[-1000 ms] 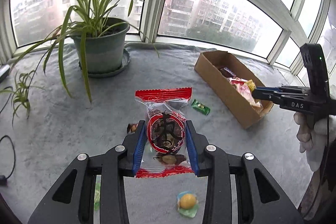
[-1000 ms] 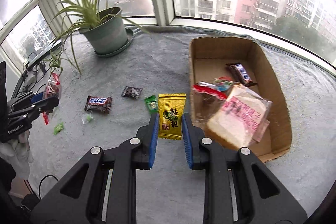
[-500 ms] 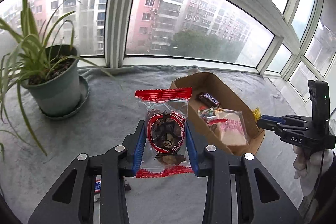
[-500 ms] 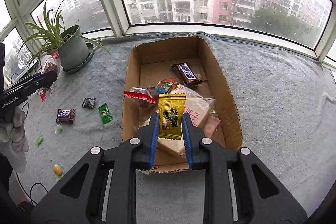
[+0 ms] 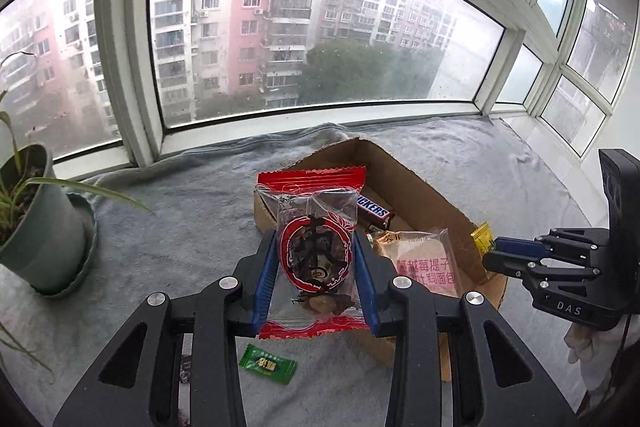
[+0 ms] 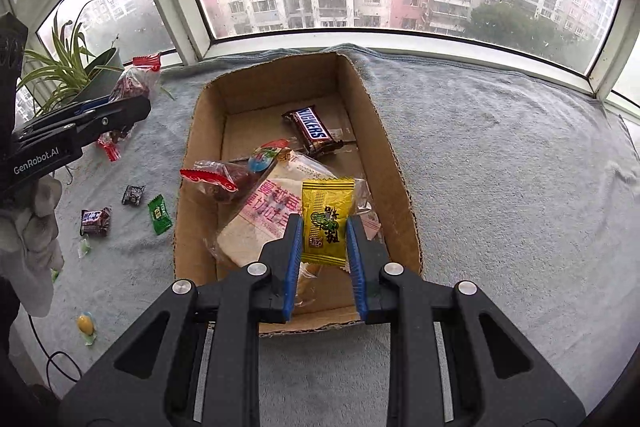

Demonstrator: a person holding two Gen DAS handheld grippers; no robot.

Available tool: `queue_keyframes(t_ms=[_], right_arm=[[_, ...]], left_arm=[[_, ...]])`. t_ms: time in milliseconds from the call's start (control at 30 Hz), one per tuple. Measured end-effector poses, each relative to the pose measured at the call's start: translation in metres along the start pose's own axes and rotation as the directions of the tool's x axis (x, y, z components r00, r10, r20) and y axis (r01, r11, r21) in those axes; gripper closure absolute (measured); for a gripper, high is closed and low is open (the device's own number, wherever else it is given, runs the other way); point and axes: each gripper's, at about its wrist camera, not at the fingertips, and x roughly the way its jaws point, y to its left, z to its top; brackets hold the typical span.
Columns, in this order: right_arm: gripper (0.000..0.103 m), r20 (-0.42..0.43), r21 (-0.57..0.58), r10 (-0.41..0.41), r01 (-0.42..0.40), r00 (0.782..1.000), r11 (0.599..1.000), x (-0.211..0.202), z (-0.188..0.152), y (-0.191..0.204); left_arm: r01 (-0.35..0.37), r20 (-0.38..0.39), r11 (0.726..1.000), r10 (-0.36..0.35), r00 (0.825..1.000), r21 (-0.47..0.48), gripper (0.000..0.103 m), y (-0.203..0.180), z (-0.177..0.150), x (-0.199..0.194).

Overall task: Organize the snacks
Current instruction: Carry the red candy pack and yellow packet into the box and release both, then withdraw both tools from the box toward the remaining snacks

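Observation:
My left gripper (image 5: pixel 316 247) is shut on a clear snack packet with red ends (image 5: pixel 316 247), held in the air near the left side of the cardboard box (image 5: pixel 424 187). My right gripper (image 6: pixel 323 227) is shut on a yellow snack packet (image 6: pixel 326 219), held over the near end of the box (image 6: pixel 400 187). Inside the box lie a Snickers bar (image 6: pixel 314 129), a bread packet (image 6: pixel 260 215) and a red-ended clear packet (image 6: pixel 224 179). The right gripper also shows in the left wrist view (image 5: pixel 496 255), the left gripper in the right wrist view (image 6: pixel 136 111).
Loose snacks lie on the grey cloth left of the box: a green candy (image 6: pixel 159 213), two dark small bars (image 6: pixel 95 221), a yellow candy (image 6: pixel 85 323). A potted plant (image 5: pixel 32 219) stands at the left by the window. A cable (image 6: pixel 60 367) lies at the near left edge.
Both grippers have moved toward the box with their packets. The right gripper has come lower over the box's near end; the left has swung right, past the plant.

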Motion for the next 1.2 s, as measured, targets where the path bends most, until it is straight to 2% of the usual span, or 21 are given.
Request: queue_keyframes(t_ms=[467,500,533,567,600,633,667,1200], right_arm=[[0.080,-0.025,0.010,-0.003,0.003,1.000,1.000,0.011,0.002,-0.007],[0.080,-0.020,0.005,-0.002,0.002,1.000,1.000,0.010,0.002,-0.006],[0.079,-0.016,0.000,-0.002,0.002,1.000,1.000,0.009,0.002,-0.005],[0.072,-0.015,-0.003,-0.006,0.006,1.000,1.000,0.009,0.002,-0.003],[0.064,-0.010,-0.005,-0.011,0.011,1.000,1.000,0.008,0.002,-0.003],[0.045,0.000,-0.008,-0.017,0.017,1.000,1.000,0.006,0.002,-0.001],[0.032,0.012,-0.011,-0.024,0.024,1.000,1.000,0.004,0.002,-0.001],[0.030,0.038,-0.034,-0.014,0.015,0.999,0.999,-0.017,0.004,0.016]], left_arm=[[0.009,-0.045,1.000,-0.009,0.999,-0.007,0.068,-0.014,0.004,0.039],[0.007,-0.048,1.000,-0.007,0.999,-0.006,0.067,-0.015,0.004,0.040],[0.005,-0.056,1.000,-0.006,0.998,-0.005,0.062,-0.015,0.004,0.041],[0.002,-0.066,1.000,-0.002,0.998,-0.006,0.049,-0.016,0.005,0.043],[-0.001,-0.068,1.000,0.001,0.998,-0.008,0.045,-0.016,0.005,0.043],[-0.003,-0.062,1.000,0.003,0.998,-0.008,0.045,-0.016,0.005,0.042],[-0.003,-0.057,1.000,0.002,0.998,-0.010,0.045,-0.016,0.005,0.041],[-0.011,-0.017,1.000,0.011,1.000,-0.024,0.045,-0.008,0.003,0.010]])
